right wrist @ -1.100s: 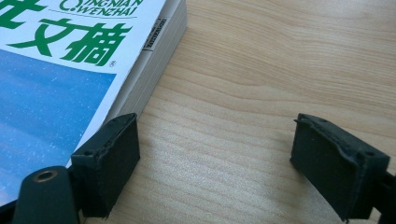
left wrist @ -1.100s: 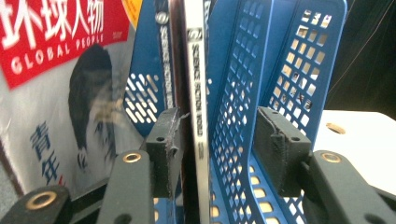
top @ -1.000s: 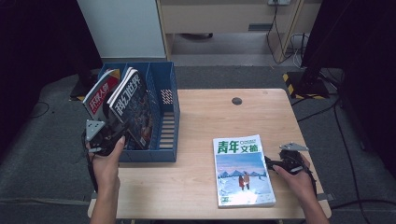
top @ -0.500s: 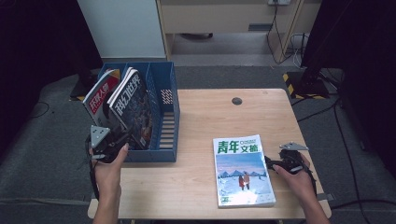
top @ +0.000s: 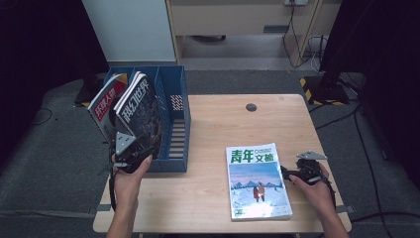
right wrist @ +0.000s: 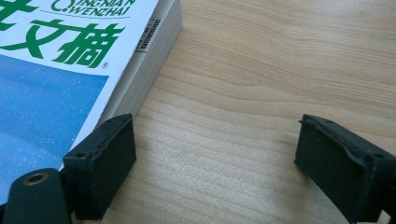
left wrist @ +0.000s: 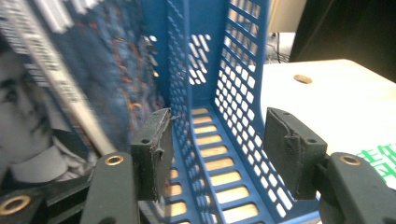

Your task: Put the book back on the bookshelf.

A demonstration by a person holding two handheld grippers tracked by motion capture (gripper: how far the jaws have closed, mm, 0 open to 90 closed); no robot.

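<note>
A blue three-slot file rack (top: 179,94) stands at the table's left edge. A red-and-white magazine (top: 105,105) leans in its left slot and a dark blue magazine (top: 142,106) in the middle one. My left gripper (top: 137,151) sits at the rack's near end. In the left gripper view its jaws (left wrist: 222,154) have just been opening. A mesh divider (left wrist: 187,116) rises between them untouched, and the dark magazine (left wrist: 116,79) is left of the left pad (left wrist: 152,151). A green-titled magazine (top: 257,183) lies flat on the table. My right gripper (top: 287,172) stands open at its right edge, over bare wood (right wrist: 219,168).
The wooden table (top: 218,124) has a round cable hole (top: 251,107) near its far edge. The rack's right slot (left wrist: 215,154) holds nothing. Beyond the table are dark floor, a cabinet and cables.
My left gripper has slid a little to the right along the rack's near end. The magazines and the right hand have kept still.
</note>
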